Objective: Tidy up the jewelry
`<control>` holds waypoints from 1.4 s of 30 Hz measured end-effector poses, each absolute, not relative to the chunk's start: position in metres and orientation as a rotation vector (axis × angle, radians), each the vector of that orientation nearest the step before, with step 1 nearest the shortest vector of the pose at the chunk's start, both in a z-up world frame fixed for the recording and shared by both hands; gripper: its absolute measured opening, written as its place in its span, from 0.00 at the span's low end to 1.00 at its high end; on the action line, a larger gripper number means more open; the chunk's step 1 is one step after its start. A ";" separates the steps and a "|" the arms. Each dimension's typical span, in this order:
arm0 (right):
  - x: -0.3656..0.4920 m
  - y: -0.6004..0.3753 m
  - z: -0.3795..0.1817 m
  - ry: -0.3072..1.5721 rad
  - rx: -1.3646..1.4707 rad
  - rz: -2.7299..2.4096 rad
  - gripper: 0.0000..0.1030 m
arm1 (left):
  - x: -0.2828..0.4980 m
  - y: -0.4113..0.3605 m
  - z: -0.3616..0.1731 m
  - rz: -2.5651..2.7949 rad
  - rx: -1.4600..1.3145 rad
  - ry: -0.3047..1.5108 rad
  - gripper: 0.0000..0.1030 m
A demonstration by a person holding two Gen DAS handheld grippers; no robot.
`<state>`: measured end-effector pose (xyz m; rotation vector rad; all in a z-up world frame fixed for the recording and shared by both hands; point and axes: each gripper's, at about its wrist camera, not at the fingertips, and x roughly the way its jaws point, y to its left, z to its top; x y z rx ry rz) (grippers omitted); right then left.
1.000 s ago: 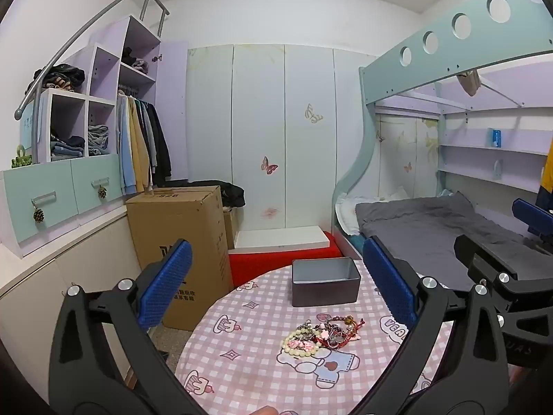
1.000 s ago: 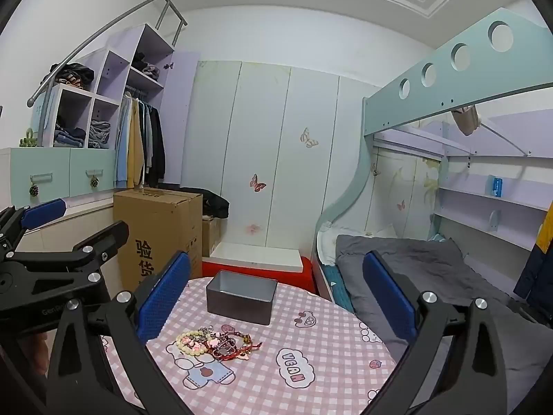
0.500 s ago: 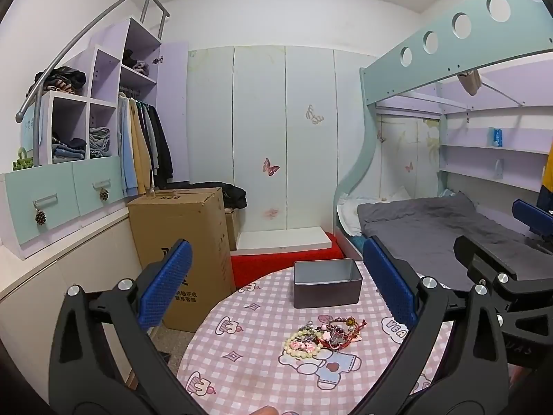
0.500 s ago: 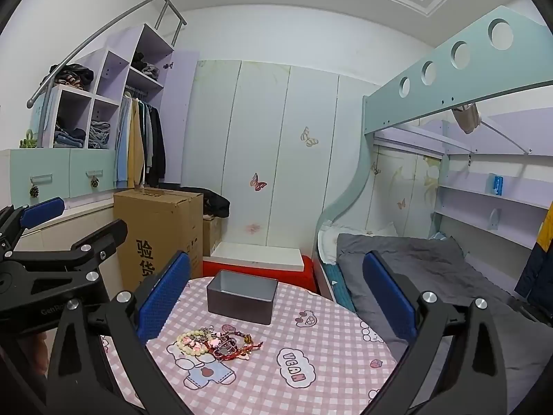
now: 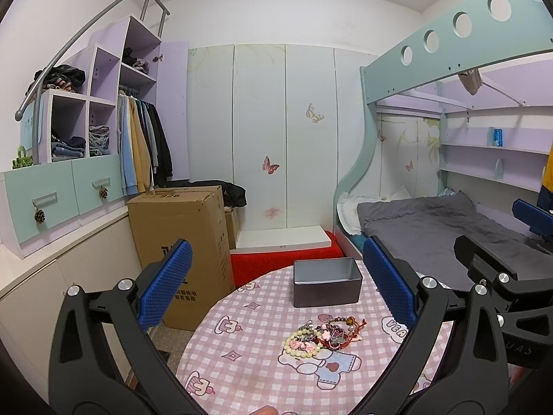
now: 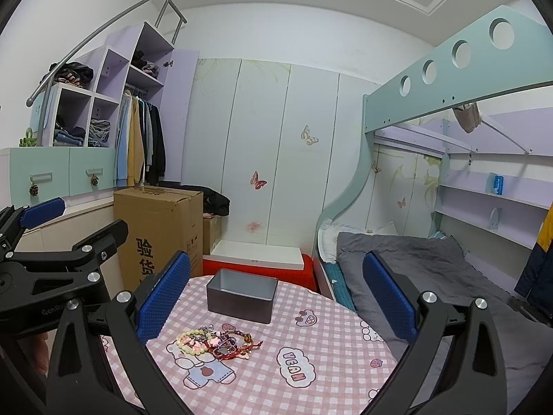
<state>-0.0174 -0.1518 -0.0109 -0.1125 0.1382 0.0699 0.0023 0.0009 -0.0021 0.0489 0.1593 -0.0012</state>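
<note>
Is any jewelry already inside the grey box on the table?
No. In the right wrist view the grey box shows only bare metal inside, and the jewelry lies heaped on the tablecloth in front of it.

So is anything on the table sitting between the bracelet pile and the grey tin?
Nothing visible. Only bare checked tablecloth lies between the bracelet pile and the open grey tin behind it. Both grippers hover open, apart from the pile.

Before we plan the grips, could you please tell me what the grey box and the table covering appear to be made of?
The box looks like thin metal with a matte grey finish: its walls are slim with a crisp rim and a pale, softly reflective inside. The table covering looks like cloth or coated vinyl; its pink check and cartoon print lie flat, but the frames cannot settle which.
</note>
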 end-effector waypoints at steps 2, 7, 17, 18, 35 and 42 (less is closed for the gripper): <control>-0.017 -0.152 -0.011 0.140 -0.111 0.070 0.93 | 0.003 0.001 -0.003 0.000 0.049 0.160 0.94; -0.017 -0.151 -0.011 0.142 -0.112 0.069 0.93 | 0.003 0.001 -0.002 -0.001 0.049 0.161 0.94; -0.014 -0.152 -0.014 0.145 -0.110 0.069 0.93 | 0.003 0.001 -0.003 0.000 0.048 0.162 0.94; -0.013 -0.152 -0.014 0.145 -0.108 0.069 0.93 | 0.004 0.001 -0.004 -0.001 0.048 0.162 0.94; -0.009 -0.151 -0.022 0.147 -0.118 0.050 0.93 | 0.015 0.002 -0.018 -0.028 0.066 0.186 0.94; 0.000 -0.157 -0.030 0.180 -0.086 0.063 0.93 | 0.034 0.024 -0.032 -0.020 0.020 0.276 0.94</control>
